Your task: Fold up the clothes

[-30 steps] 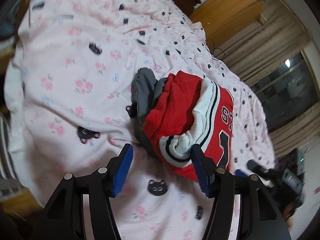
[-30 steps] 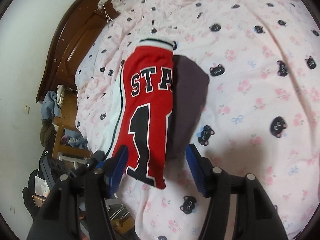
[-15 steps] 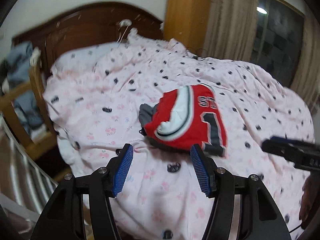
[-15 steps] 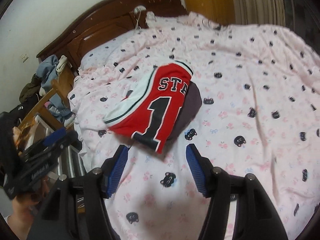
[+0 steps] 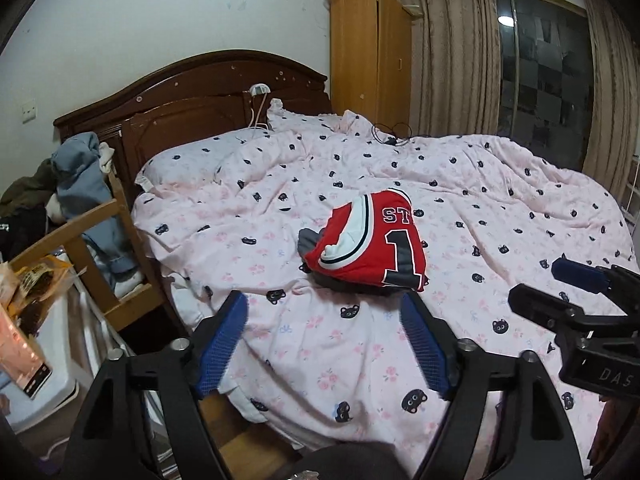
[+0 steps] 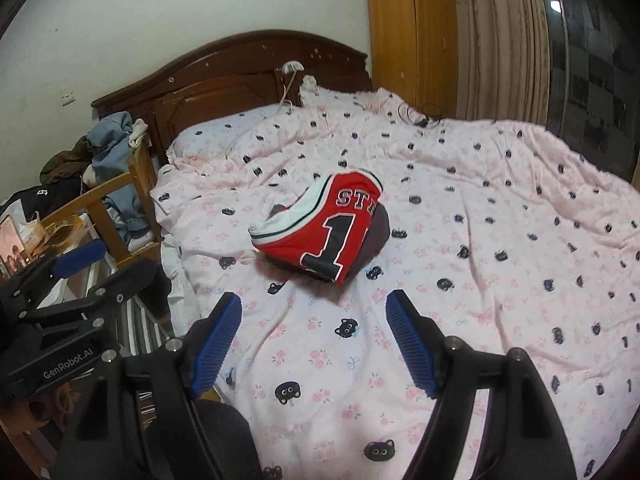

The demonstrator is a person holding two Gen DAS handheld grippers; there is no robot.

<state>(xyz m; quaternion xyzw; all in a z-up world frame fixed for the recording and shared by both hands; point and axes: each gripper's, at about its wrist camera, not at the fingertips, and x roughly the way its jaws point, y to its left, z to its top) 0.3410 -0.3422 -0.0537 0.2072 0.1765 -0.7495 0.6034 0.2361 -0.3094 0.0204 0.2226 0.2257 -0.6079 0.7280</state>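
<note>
A folded red jersey (image 5: 372, 240) with white trim and a black "1" lies on top of a folded grey garment (image 5: 307, 240) in the middle of the bed. The same pile shows in the right wrist view, red jersey (image 6: 320, 226) over grey garment (image 6: 378, 226). My left gripper (image 5: 324, 320) is open and empty, held back above the bed's near edge. My right gripper (image 6: 314, 320) is open and empty too, also short of the pile. The right gripper shows at the right of the left wrist view (image 5: 576, 292), and the left gripper at the left of the right wrist view (image 6: 76, 276).
The bed has a pink quilt (image 5: 500, 208) with black cat prints and a dark wooden headboard (image 5: 200, 92). A wooden chair (image 5: 100, 240) piled with clothes stands to the left. A wardrobe (image 5: 368, 52), curtains and a window are at the back right.
Both grippers have pulled back and up from the folded pile, which now lies farther away on the bed. The views have levelled out to show the whole room.
</note>
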